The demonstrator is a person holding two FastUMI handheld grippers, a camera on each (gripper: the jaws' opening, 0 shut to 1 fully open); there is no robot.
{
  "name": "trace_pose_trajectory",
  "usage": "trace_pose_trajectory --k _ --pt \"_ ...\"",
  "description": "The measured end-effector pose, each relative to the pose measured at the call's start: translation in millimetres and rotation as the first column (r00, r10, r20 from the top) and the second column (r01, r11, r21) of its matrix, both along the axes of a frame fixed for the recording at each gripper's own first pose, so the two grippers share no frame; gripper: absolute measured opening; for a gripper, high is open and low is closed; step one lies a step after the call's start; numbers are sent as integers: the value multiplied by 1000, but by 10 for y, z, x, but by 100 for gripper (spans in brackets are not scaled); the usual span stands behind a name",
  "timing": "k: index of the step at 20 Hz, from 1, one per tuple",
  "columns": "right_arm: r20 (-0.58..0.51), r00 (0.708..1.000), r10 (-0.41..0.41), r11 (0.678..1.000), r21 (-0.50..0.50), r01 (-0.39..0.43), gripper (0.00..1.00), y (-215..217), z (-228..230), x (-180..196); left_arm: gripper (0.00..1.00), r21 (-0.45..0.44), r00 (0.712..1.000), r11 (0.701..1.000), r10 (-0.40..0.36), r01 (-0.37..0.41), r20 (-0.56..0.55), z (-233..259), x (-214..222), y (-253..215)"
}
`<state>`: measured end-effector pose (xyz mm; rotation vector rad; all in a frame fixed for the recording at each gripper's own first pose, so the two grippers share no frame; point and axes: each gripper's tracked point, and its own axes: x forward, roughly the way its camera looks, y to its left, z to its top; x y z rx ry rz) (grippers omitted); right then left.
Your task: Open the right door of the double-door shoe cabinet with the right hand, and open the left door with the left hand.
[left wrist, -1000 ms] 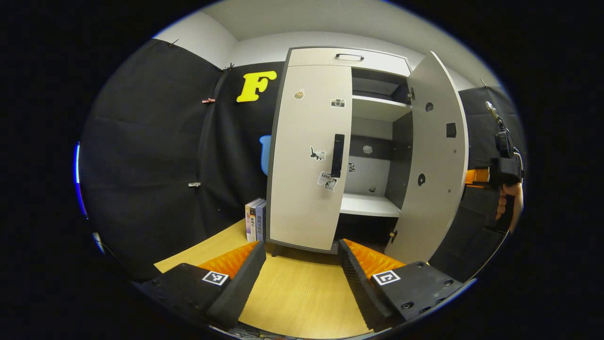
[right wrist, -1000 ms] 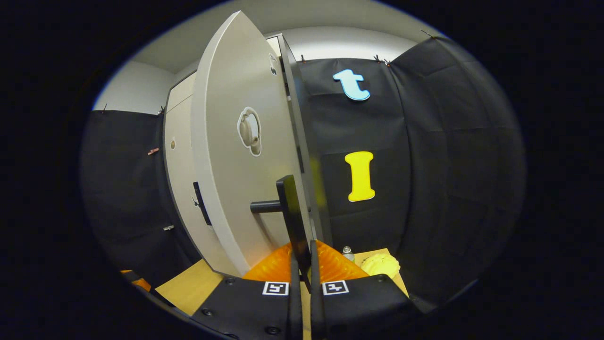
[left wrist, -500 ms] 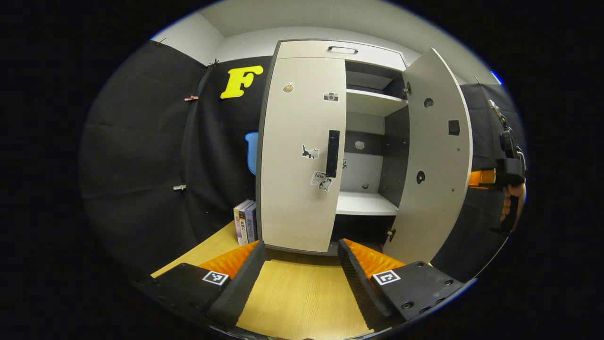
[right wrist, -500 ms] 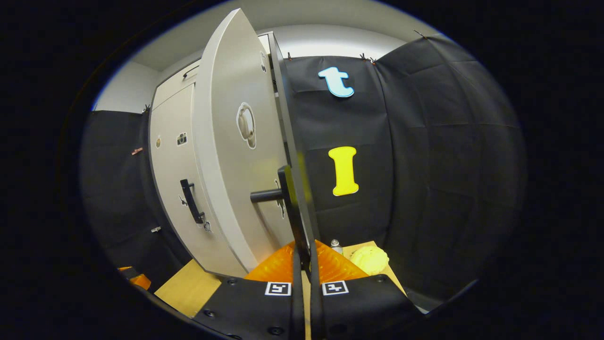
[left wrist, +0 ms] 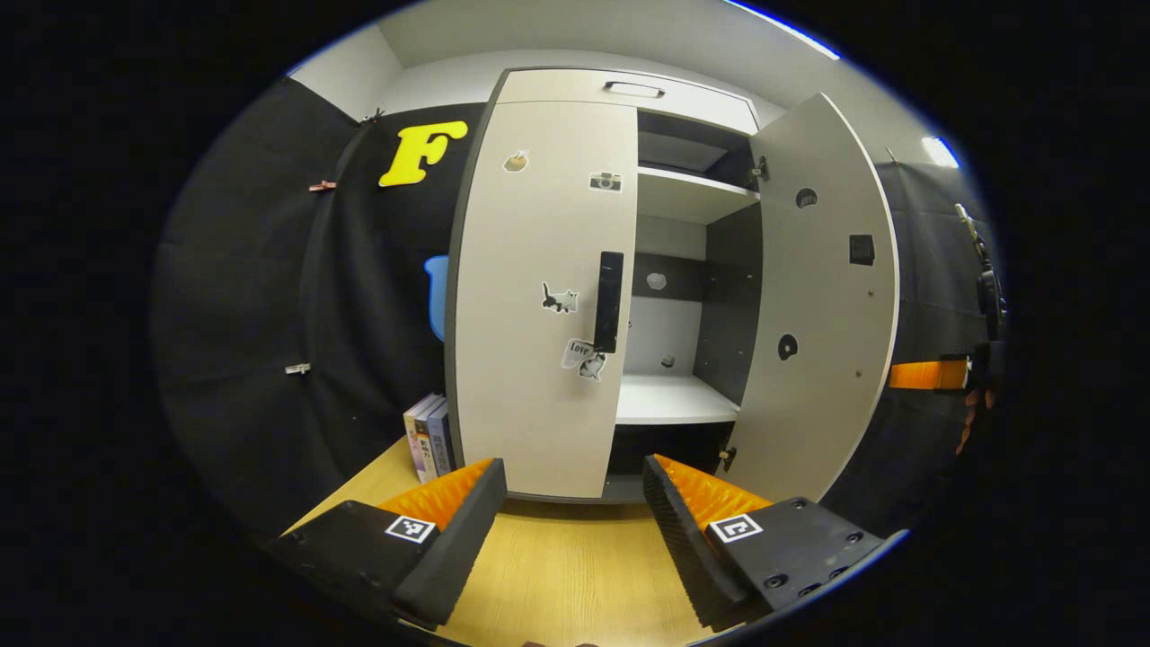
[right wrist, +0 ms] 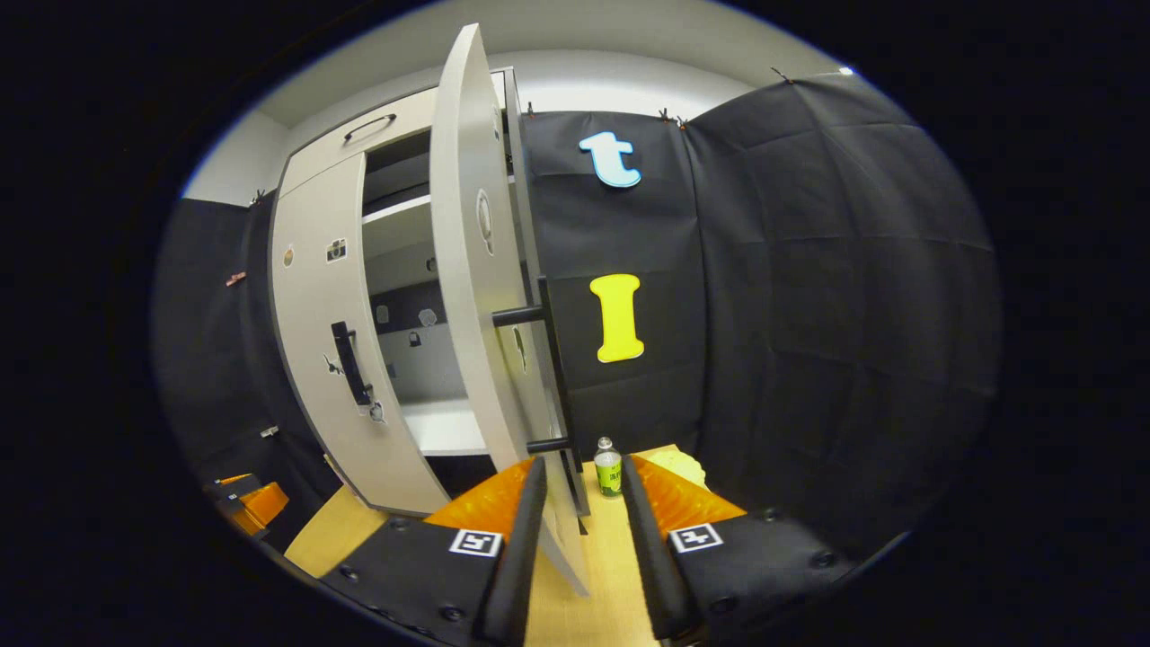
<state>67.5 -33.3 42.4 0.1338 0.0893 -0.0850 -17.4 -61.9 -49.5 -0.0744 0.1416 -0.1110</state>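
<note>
In the right gripper view the right gripper [right wrist: 582,503] has its jaws parted a little, with the free edge of the right door [right wrist: 467,270] and the lower end of that door's bar handle [right wrist: 555,377] standing in the gap; neither finger presses on either. In the left gripper view the left gripper [left wrist: 575,503] has its jaws spread wide and holds nothing, low over the wooden surface [left wrist: 575,575], with bare wood between its fingertips and the foot of the shoe cabinet [left wrist: 629,90]. Straight beyond it the left door [left wrist: 539,296] is shut, its dark handle [left wrist: 609,301] along the edge next to the opening. The right door stands swung out, its inner face toward this camera, leaving the shelves [left wrist: 669,400] exposed. The left gripper view also takes in upright books [left wrist: 429,436] just beside the cabinet's left side, and at its far right edge the right gripper with the hand [left wrist: 975,413] on it beyond the open door. The right gripper view takes in the door's outer face edge-on, a small green-labelled bottle [right wrist: 608,467] between its fingers farther off, a pale yellow object [right wrist: 678,463] near that, and the left gripper at lower left.
</note>
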Motion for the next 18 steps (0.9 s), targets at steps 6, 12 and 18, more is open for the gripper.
trace_pose_trajectory --k 6,12,18 --pt "55 998 -21 1000 -15 22 100 431 36 -189 95 -33 996 997 -72 75 60 298 580 -69" --pt "28 1000 2 998 -60 0 96 1024 -183 -320 95 10 987 996 -92 91 129 592 1159 103" --pt "15 1000 -5 997 -81 7 99 1446 -348 -168 95 -1 975 988 -153 155 160 825 1567 71"
